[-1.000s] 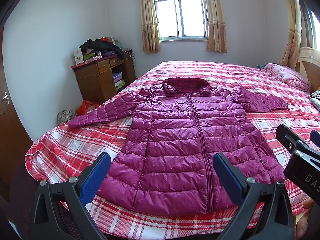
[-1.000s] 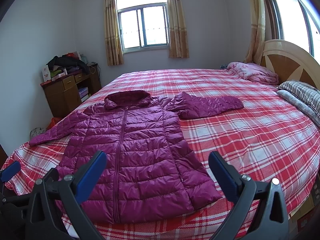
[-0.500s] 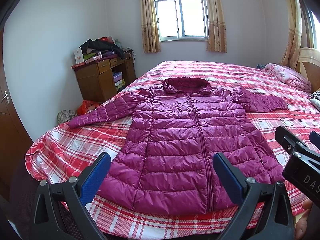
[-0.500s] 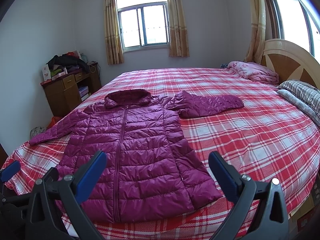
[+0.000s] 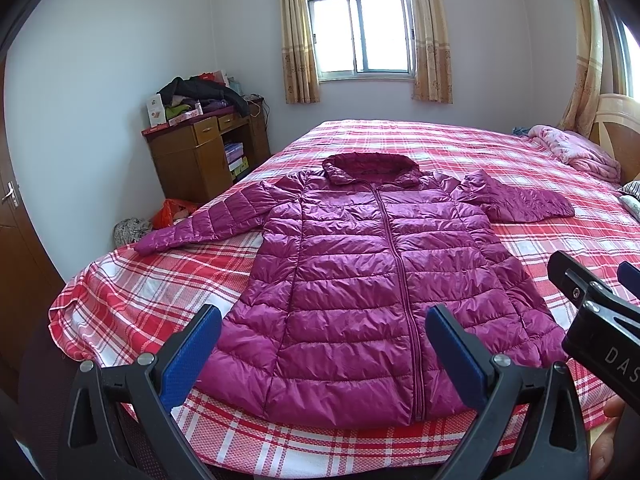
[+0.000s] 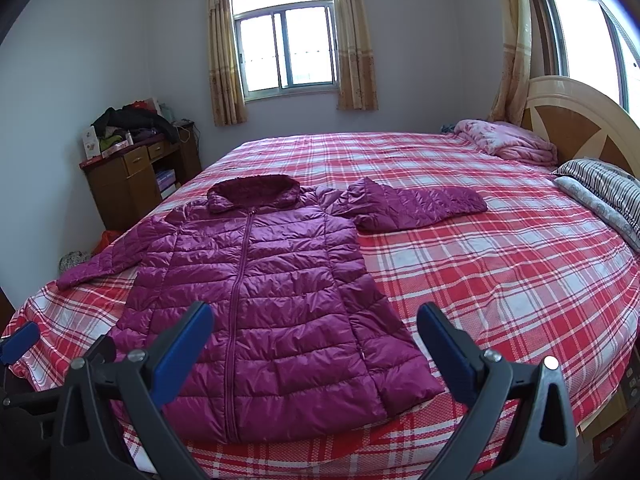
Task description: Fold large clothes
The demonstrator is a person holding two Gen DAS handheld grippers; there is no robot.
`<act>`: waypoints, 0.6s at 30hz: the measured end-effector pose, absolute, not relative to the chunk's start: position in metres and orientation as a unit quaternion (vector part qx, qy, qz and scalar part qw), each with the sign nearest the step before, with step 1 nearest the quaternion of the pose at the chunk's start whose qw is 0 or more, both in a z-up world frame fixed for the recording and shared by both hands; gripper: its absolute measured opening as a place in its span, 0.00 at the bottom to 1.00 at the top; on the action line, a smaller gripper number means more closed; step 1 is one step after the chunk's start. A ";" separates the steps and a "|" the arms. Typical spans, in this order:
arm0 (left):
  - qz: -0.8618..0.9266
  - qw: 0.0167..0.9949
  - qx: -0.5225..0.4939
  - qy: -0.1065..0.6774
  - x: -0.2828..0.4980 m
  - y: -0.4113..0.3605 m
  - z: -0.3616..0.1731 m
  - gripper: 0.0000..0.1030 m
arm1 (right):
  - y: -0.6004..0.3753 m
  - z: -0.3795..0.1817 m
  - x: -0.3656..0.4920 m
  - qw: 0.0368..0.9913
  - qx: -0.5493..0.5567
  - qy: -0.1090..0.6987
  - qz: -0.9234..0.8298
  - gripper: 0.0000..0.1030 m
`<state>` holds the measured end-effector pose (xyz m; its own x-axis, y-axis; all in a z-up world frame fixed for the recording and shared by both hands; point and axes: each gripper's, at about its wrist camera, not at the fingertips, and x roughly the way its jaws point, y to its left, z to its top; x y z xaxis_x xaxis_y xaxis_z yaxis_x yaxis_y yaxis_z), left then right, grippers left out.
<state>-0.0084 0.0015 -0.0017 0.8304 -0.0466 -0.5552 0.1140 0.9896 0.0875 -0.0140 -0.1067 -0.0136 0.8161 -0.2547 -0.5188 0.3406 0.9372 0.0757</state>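
Looks like the very start: nothing folded yet. Magenta hooded puffer jacket [image 5: 372,280] spread flat, front up, zipped, hem at the near edge of the bed [image 5: 400,140], hood pointing toward the window [image 5: 360,32]. 2 sleeves out to the sides, the far-right one [image 6: 416,206] lying bent across the plaid sheet.

Left gripper [image 5: 324,356] spread wide, holding nothing, hovering short of the hem. Right gripper [image 6: 316,344] same story: jaws wide apart, empty, over the hem's right part. Also visible at the right edge of the left view.

Next up, probably: drop down, pinch a sleeve or a side edge, and carry it across toward the zipper [image 5: 400,280]. Needs a firm pinch through both layers.

Handling guess: shiny, slick nylon shell, quilted into horizontal puffy bands, so springy and likely to slide or pop back open once let go. Hood [image 6: 252,192] looks plush-lined, bulkier than the rest. Sheet underneath is flat woven red-and-white check, some wrinkles. Cluttered wooden desk [image 5: 204,152] off to the left, pink blanket [image 6: 504,140] by the headboard, well apart from the jacket.
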 end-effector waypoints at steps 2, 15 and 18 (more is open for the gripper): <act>-0.042 0.955 0.058 0.289 -0.008 0.001 -0.002 0.99 | -0.107 -0.014 -0.014 0.949 0.083 0.260 -0.156 1.00; -0.045 0.951 0.058 0.300 0.000 0.000 -0.008 0.99 | -0.116 -0.019 -0.008 0.944 0.088 0.274 -0.159 1.00; -0.045 0.950 0.059 0.302 0.006 0.001 -0.011 0.99 | -0.122 -0.021 0.000 0.941 0.091 0.281 -0.163 1.00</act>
